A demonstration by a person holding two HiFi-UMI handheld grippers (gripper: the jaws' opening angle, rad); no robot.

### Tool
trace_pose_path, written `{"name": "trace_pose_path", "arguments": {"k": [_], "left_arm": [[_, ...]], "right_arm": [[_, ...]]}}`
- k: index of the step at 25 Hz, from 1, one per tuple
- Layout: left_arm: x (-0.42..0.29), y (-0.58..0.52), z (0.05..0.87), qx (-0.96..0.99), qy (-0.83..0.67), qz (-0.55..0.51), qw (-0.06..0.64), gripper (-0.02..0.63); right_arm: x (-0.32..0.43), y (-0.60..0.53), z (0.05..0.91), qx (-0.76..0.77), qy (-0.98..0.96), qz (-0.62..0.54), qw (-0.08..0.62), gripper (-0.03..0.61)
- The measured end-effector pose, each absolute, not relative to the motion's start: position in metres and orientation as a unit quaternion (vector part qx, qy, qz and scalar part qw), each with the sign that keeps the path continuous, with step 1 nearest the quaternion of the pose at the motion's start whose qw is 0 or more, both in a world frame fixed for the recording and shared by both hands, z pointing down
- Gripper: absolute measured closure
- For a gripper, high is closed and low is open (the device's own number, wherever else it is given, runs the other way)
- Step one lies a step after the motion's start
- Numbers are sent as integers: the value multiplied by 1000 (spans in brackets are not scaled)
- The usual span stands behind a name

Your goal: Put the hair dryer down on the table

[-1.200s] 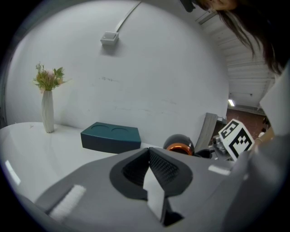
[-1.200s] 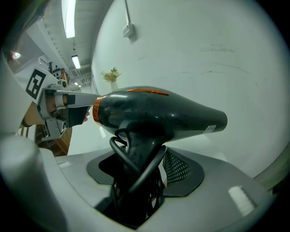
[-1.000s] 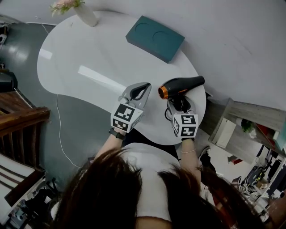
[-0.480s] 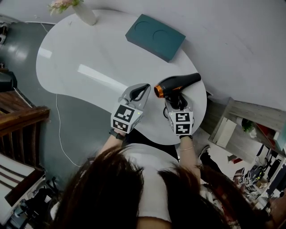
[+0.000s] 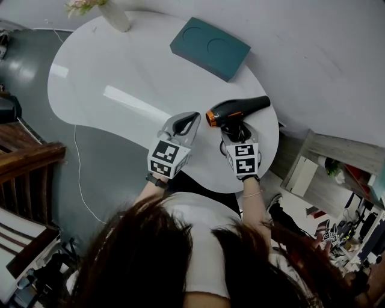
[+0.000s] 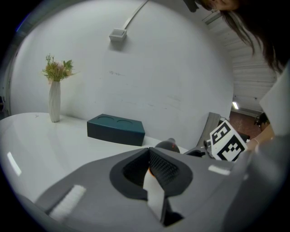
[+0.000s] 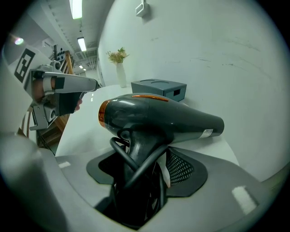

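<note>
A black hair dryer (image 5: 236, 110) with an orange ring at its back end hangs level over the right near part of the white table (image 5: 120, 66). My right gripper (image 5: 236, 131) is shut on its handle, and the cord is looped around that handle. In the right gripper view the hair dryer (image 7: 158, 120) fills the middle, its handle and cord wedged between the jaws of the right gripper (image 7: 145, 167). My left gripper (image 5: 183, 124) hovers just left of the dryer, shut with nothing in it. From the left gripper (image 6: 152, 174) view, only the hair dryer's rounded end (image 6: 166, 145) shows.
A teal box (image 5: 210, 48) with two round hollows lies at the table's far right. A white vase (image 5: 114, 15) with flowers stands at the far edge. Wooden furniture (image 5: 24, 162) stands on the floor to the left. The wall runs close behind the table.
My right gripper has carried the hair dryer a little to the left and further over the table. The left gripper has barely shifted.
</note>
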State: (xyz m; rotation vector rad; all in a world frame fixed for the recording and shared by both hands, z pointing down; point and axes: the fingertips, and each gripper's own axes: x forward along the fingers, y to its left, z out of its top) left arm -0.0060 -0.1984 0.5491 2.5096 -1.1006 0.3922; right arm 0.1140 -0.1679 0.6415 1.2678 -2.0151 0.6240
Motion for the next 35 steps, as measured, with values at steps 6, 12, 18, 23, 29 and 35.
{"name": "trace_pose_path", "arguments": {"k": [6, 12, 18, 23, 29, 35], "left_arm": [[-10, -195, 549, 889, -393, 135, 190, 555], [-14, -191, 550, 887, -397, 133, 193, 555], [-16, -190, 547, 887, -400, 131, 191, 554], [-16, -192, 541, 887, -402, 129, 185, 555], [-21, -197, 529, 888, -407, 125, 174, 554], [-25, -200, 522, 887, -411, 122, 169, 555]], "right_arm": [[115, -168, 644, 479, -773, 258, 326, 318], [117, -168, 647, 472, -767, 289, 324, 299], [117, -168, 649, 470, -766, 298, 323, 293], [118, -168, 649, 470, -764, 298, 325, 292], [118, -168, 647, 465, -764, 310, 323, 249], [108, -167, 643, 446, -773, 311, 327, 193]]}}
